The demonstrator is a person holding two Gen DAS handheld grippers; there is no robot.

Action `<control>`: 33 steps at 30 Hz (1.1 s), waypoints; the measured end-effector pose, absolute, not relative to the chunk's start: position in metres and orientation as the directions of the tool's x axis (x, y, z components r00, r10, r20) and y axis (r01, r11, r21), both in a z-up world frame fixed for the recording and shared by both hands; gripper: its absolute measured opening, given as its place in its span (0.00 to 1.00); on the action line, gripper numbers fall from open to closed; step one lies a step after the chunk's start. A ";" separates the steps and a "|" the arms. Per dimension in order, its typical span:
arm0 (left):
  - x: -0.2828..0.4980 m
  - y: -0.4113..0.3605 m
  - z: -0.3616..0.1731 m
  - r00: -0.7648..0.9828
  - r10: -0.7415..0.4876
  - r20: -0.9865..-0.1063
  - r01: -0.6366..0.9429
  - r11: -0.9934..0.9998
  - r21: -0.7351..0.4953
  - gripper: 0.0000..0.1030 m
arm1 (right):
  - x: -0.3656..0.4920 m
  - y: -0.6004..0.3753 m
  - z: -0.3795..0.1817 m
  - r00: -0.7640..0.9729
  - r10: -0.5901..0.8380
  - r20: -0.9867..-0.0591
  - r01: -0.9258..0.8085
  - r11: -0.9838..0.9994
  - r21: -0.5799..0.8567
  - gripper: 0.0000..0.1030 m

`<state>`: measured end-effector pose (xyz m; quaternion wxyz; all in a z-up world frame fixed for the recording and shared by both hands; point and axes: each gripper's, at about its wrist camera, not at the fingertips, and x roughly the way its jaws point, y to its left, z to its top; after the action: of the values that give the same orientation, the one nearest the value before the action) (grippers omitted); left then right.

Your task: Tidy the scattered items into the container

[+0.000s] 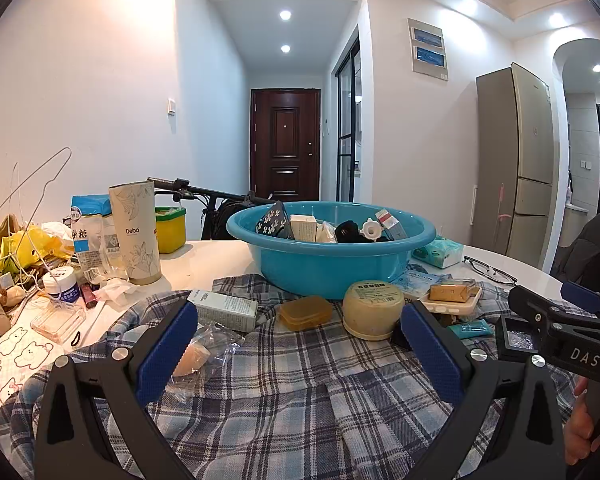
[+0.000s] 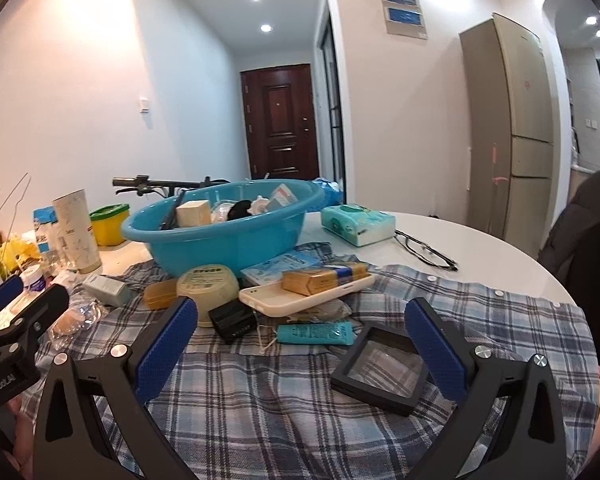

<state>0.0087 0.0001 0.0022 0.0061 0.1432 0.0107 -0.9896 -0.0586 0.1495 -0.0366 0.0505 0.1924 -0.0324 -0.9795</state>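
Observation:
A blue plastic basin (image 1: pixel 332 268) (image 2: pixel 220 246) stands on a plaid shirt (image 1: pixel 284 392) (image 2: pixel 284 400) and holds several small items. Loose on the shirt lie a pale green box (image 1: pixel 226 309), an amber case (image 1: pixel 306 312), a cream round tub (image 1: pixel 374 314) (image 2: pixel 208 286), a phone case (image 2: pixel 304 296) with a gold packet (image 2: pixel 324 278) on it, a teal tube (image 2: pixel 314 334) and a black square frame (image 2: pixel 382 374). My left gripper (image 1: pixel 300 344) is open above the shirt, before the amber case. My right gripper (image 2: pixel 300 344) is open, its right finger beside the black frame.
A tall cup (image 1: pixel 136 232), a sugar bag (image 1: pixel 88 236), a yellow tub (image 1: pixel 171 229) and clutter crowd the left of the white table (image 2: pixel 480 252). A tissue pack (image 2: pixel 358 224) and glasses (image 2: pixel 426 254) lie to the right. A bicycle handlebar (image 1: pixel 204 192) is behind the table.

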 end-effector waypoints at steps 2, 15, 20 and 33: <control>0.009 0.000 0.002 -0.959 -0.012 -0.284 0.018 -1.000 -0.018 1.00 | -0.060 0.150 -0.037 -0.918 -0.115 -0.380 0.089 -0.993 0.083 1.00; 0.009 -0.004 0.002 -0.958 -0.014 -0.286 0.021 -1.000 -0.021 1.00 | -0.051 0.139 -0.034 -0.933 -0.104 -0.344 0.104 -0.994 0.020 1.00; 0.008 -0.003 0.001 -0.956 -0.013 -0.295 0.022 -0.999 -0.028 1.00 | -0.051 0.140 -0.033 -0.934 -0.104 -0.342 0.103 -0.994 0.022 1.00; 0.010 0.003 0.002 -0.958 -0.005 -0.286 0.011 -1.000 -0.022 1.00 | -0.049 0.138 -0.032 -0.938 -0.106 -0.329 0.107 -0.994 0.015 1.00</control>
<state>0.0097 0.0027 0.0024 0.0040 0.1445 0.0116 -0.9894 -0.0487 0.1375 -0.0320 0.0540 0.1671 0.0014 -0.9845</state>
